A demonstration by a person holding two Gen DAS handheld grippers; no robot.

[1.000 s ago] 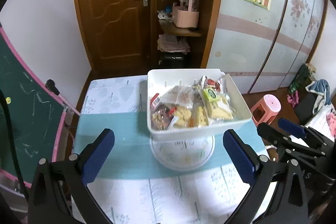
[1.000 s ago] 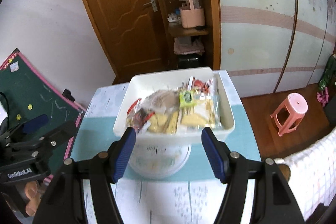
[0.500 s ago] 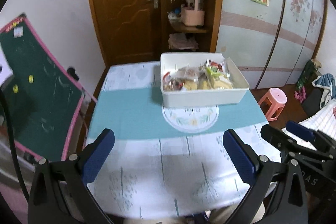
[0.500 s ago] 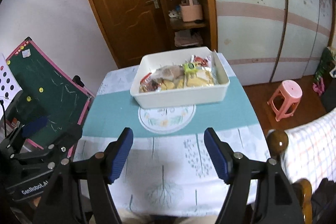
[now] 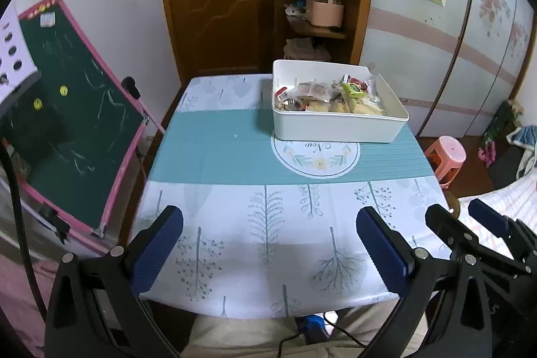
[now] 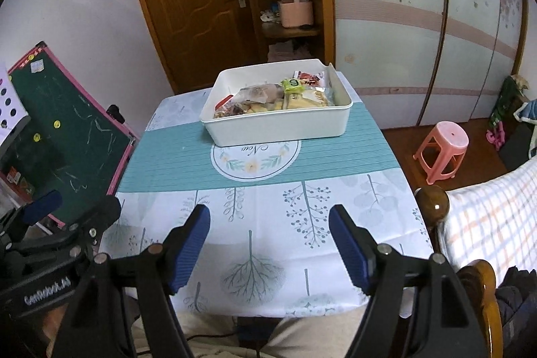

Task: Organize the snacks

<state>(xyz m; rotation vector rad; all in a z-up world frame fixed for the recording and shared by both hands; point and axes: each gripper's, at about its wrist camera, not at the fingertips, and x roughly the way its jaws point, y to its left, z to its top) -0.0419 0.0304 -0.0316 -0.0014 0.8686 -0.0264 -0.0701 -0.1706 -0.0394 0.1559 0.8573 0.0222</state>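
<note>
A white bin (image 5: 339,126) is sitting at the far side of the table (image 5: 268,223), partly covering the round floral emblem on the teal runner (image 5: 214,153), and the wrapped snacks (image 5: 330,98) are all lying inside it, heaped toward its near wall; no packet is showing on the tablecloth in either view. Judged from this, the gathering appears to be done or nearly so (whether any sorting within the bin remains cannot be told from these views). The left gripper (image 5: 268,250) is hovering over the table's near edge, pointing down and forward, its blue pads standing wide apart with nothing between them. The right gripper (image 6: 270,247) is hanging just beside it in a matching downward tilt, its jaws opening, with only bare tablecloth showing in the gap. Both tools are well apart from the bin, and the person's lap is showing below the table edge.
</note>
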